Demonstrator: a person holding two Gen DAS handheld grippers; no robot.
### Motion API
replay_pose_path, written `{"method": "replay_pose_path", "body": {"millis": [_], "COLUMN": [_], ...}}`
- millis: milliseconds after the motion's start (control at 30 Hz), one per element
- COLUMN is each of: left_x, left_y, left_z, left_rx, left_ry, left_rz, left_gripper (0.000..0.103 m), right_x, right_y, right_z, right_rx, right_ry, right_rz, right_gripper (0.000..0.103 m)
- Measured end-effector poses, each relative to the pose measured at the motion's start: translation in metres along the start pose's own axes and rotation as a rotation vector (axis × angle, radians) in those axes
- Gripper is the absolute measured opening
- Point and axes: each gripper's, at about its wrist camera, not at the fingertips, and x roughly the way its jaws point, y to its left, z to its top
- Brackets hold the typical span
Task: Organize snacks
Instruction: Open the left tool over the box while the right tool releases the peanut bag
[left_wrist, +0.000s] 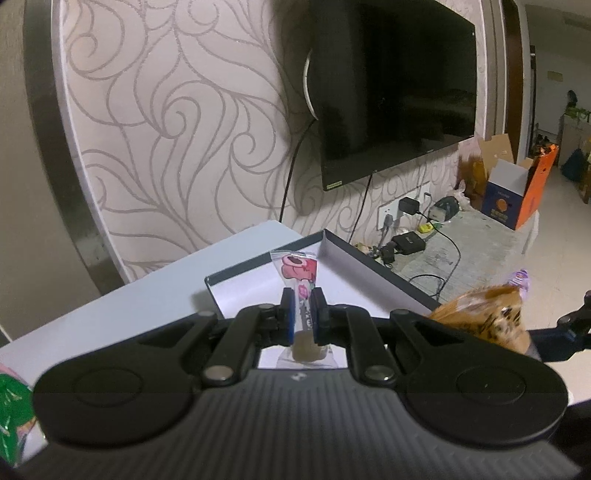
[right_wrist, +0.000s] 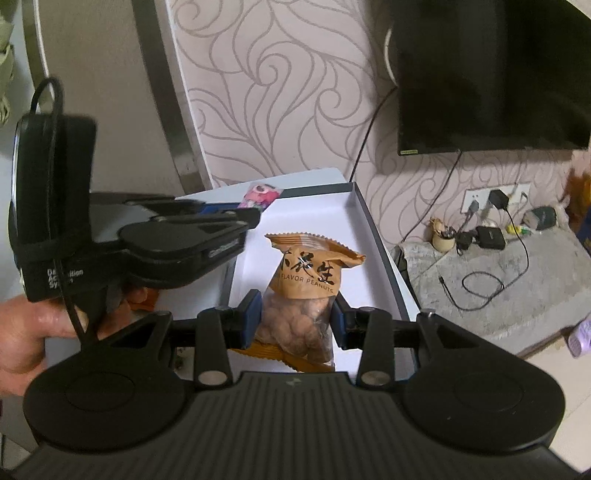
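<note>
Orange peanut bag (right_wrist: 308, 291), clamped between the right gripper (right_wrist: 295, 317) fingers, and the pink candy packet (left_wrist: 301, 286), pinched in the left gripper (left_wrist: 301, 314), both hang above the white box (right_wrist: 380, 251); colliding hands might knock either loose.

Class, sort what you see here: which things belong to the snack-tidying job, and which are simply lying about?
Belongs to the job:
- pink sweet packet in left gripper
- peanut bag in right gripper
- white box

Lying about:
- television
- chargers and cables
- cardboard boxes
</note>
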Motion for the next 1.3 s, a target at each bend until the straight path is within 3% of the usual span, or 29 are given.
{"method": "replay_pose_path", "body": {"millis": [67,167,233,300,367,700,800,1300], "left_x": [0.003,0.006,0.004,-0.001,-0.006,-0.036,-0.048,-0.097], "left_y": [0.000,0.002,0.004,0.008,0.011,0.034,0.044,0.088], "left_z": [0.001,0.001,-0.001,-0.002,-0.002,-0.005,-0.009,-0.045], "left_rx": [-0.002,0.007,0.003,-0.013,-0.015,-0.046,-0.058,-0.071], "left_ry": [0.006,0.018,0.011,-0.015,-0.027,-0.028,-0.017,0.003], "left_rz": [0.009,0.022,0.038,0.054,0.053,0.028,0.027,0.039], "left_gripper": [0.015,0.029,0.062,0.073,0.073,0.073,0.073,0.073], "right_x": [0.009,0.020,0.025,0.027,0.024,-0.004,-0.016,-0.046], "right_y": [-0.001,-0.002,-0.002,-0.002,0.000,0.028,0.044,0.121], "right_z": [0.003,0.006,0.006,0.007,0.008,0.002,-0.002,-0.033], "right_rx": [-0.022,-0.030,-0.019,-0.012,0.001,0.039,0.053,0.100], "right_ry": [0.006,0.024,0.028,0.028,0.010,-0.018,-0.033,-0.029], "right_rz": [-0.001,0.006,0.008,0.013,0.009,0.003,-0.001,0.024], "right_gripper": [0.045,0.046,0.047,0.065,0.072,0.074,0.079,0.082]}}
